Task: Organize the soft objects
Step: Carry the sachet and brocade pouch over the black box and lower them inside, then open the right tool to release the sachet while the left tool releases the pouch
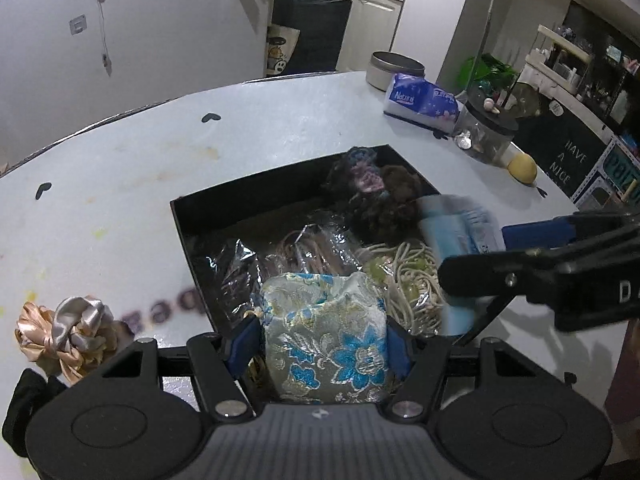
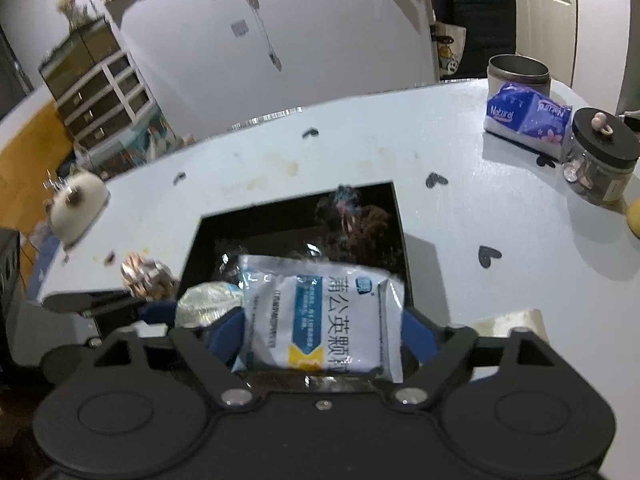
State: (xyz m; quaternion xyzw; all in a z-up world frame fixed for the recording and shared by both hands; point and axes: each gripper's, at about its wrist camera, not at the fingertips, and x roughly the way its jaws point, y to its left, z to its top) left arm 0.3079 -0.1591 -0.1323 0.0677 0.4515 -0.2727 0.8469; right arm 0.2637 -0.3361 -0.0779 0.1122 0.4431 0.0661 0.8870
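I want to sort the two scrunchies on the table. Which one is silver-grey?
The silver-grey scrunchie is the one lying on top, nearer the black box. The peach scrunchie under and beside it is a warm golden-pink.

We see a brocade pouch (image 1: 326, 336) of woven cloth with shiny metallic thread, satin scrunchies (image 1: 66, 330) with a soft sheen, and a glossy plastic sachet (image 2: 320, 320). The black box (image 1: 240, 212) holds crinkled clear cellophane (image 1: 236, 264) and fuzzy yarn pieces (image 1: 380, 200). The surface (image 1: 160, 152) looks smooth, white, faintly stained; the round tin (image 2: 518, 72) is brushed metal
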